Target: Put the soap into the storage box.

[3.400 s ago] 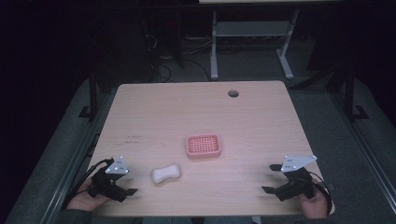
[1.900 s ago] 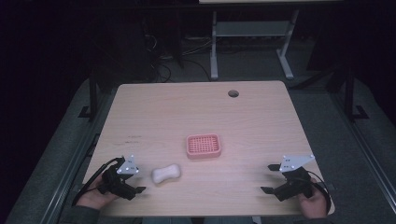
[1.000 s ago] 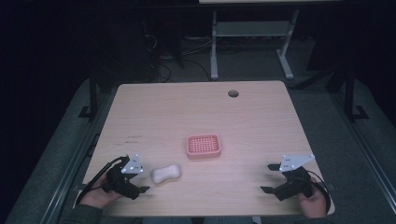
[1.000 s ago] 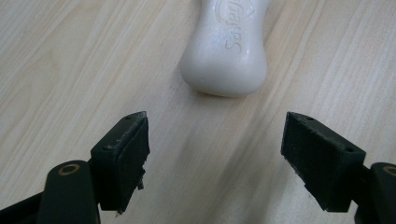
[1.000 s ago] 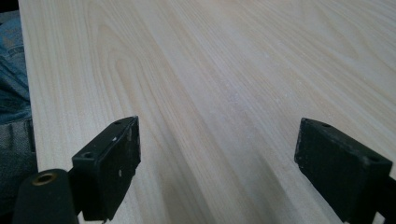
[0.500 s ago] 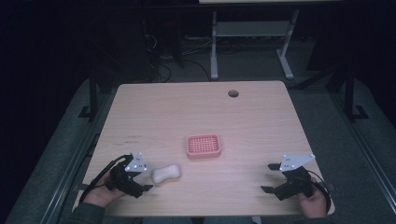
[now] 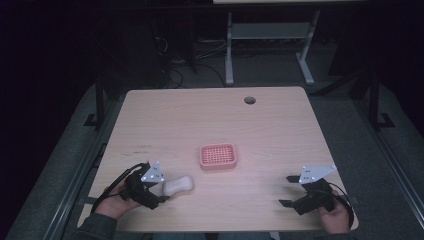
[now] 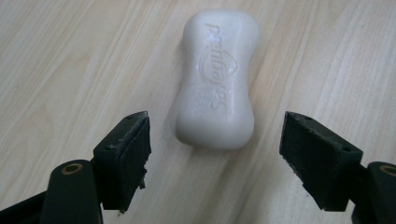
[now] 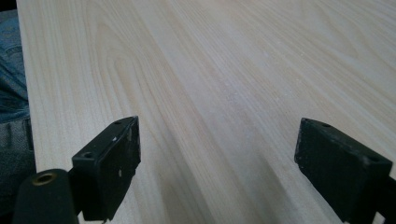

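My left gripper (image 8: 215, 154) stood wide before the soap (image 8: 217, 77), lower left of the pale wood table (image 7: 280, 130). My right gripper (image 9: 233, 163) gaped over bare grain; the room was dark.

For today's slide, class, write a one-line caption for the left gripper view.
Open left tongs frame a white soap bar lying flat on the pale wooden table, jaws either side, not touching.

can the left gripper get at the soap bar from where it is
Probably yes. The left gripper is open, its jaws standing either side of the near end of the white soap bar, which lies flat on the wooden table with nothing between them.
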